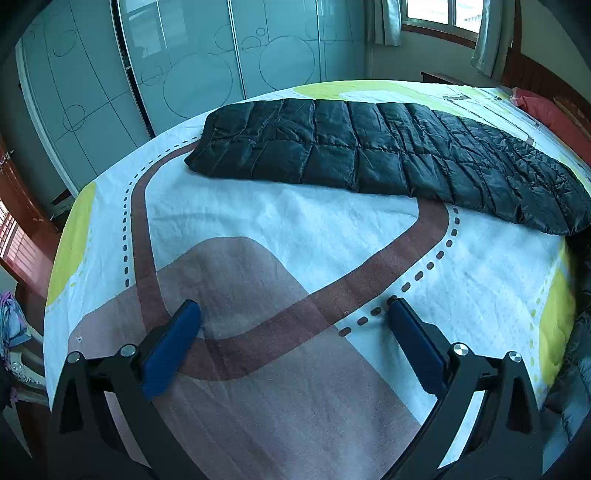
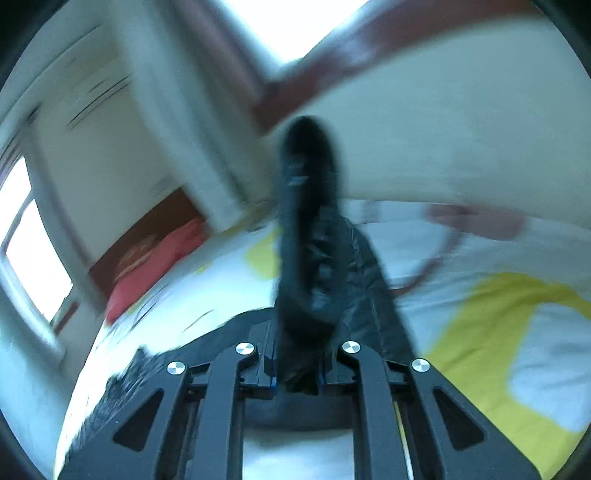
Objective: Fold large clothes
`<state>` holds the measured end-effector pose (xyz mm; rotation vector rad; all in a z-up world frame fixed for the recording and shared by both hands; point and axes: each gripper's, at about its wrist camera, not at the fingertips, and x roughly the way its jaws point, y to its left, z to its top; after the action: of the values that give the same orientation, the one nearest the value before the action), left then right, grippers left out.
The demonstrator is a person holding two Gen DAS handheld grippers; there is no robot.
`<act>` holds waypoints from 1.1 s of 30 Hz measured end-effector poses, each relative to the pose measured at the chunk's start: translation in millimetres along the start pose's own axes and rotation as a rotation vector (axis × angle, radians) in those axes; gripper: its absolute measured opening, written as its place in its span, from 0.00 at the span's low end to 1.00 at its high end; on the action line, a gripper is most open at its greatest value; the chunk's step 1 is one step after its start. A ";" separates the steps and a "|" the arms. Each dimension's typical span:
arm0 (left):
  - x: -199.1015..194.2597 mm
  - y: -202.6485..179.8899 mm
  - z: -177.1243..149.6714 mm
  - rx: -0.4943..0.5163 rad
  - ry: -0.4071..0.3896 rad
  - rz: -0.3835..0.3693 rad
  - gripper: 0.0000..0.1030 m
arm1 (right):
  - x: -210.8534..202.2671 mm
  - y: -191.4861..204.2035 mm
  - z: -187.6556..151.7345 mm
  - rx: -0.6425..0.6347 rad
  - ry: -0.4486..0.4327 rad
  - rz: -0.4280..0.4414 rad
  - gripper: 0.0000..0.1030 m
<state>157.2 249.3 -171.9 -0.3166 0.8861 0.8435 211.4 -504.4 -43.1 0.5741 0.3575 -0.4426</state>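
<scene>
Right tool (image 2: 295,373) pinches jacket (image 2: 306,236) (blurred); left tool (image 1: 291,317) apart.

Bed (image 1: 295,236) is filling most of the left wrist view, wearing a white sheet with brown track, dashed lines and yellow-green patches. Sliding wardrobe doors (image 1: 192,62), pale with circle outlines, are running from 10 to 12 o'clock. Window (image 1: 439,14) with curtains (image 1: 388,22) is letting in daylight at 1 o'clock. Dark wood headboard (image 1: 535,77) and red pillow (image 1: 550,110) are sitting at 2 o'clock. Right wrist view is blurring badly: bright window (image 2: 33,258) at 9 o'clock.
</scene>
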 end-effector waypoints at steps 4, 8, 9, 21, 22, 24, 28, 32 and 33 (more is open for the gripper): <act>0.9 0.6 0.2 -0.004 -0.004 -0.006 0.98 | 18.9 88.4 -27.9 -0.096 0.078 0.117 0.14; 1.4 1.6 -0.3 -0.007 -0.008 -0.009 0.98 | 37.8 164.1 -66.4 -0.175 0.167 0.204 0.14; 1.5 1.8 -0.4 -0.008 -0.009 -0.011 0.98 | 41.4 175.0 -75.5 -0.191 0.185 0.218 0.14; 0.5 1.3 -2.2 -0.013 -0.023 -0.015 0.98 | 77.3 319.8 -187.4 -0.357 0.399 0.361 0.14; 0.4 1.4 -2.2 -0.012 -0.023 -0.015 0.98 | 79.8 328.5 -195.2 -0.363 0.414 0.369 0.14; 0.6 1.6 -2.0 -0.014 -0.024 -0.016 0.98 | 83.5 338.7 -204.5 -0.371 0.447 0.386 0.14; 0.4 1.9 -2.3 -0.013 -0.025 -0.015 0.98 | 94.6 356.9 -226.7 -0.421 0.511 0.394 0.14; 0.5 2.1 -2.4 -0.013 -0.024 -0.015 0.98 | 100.5 378.4 -254.6 -0.473 0.566 0.387 0.14; 0.4 2.1 -2.6 -0.014 -0.024 -0.016 0.98 | 101.8 384.8 -263.7 -0.490 0.580 0.387 0.14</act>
<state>154.4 249.5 -173.7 -0.3242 0.8545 0.8377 434.7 -90.7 -125.7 0.2673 0.8619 0.1996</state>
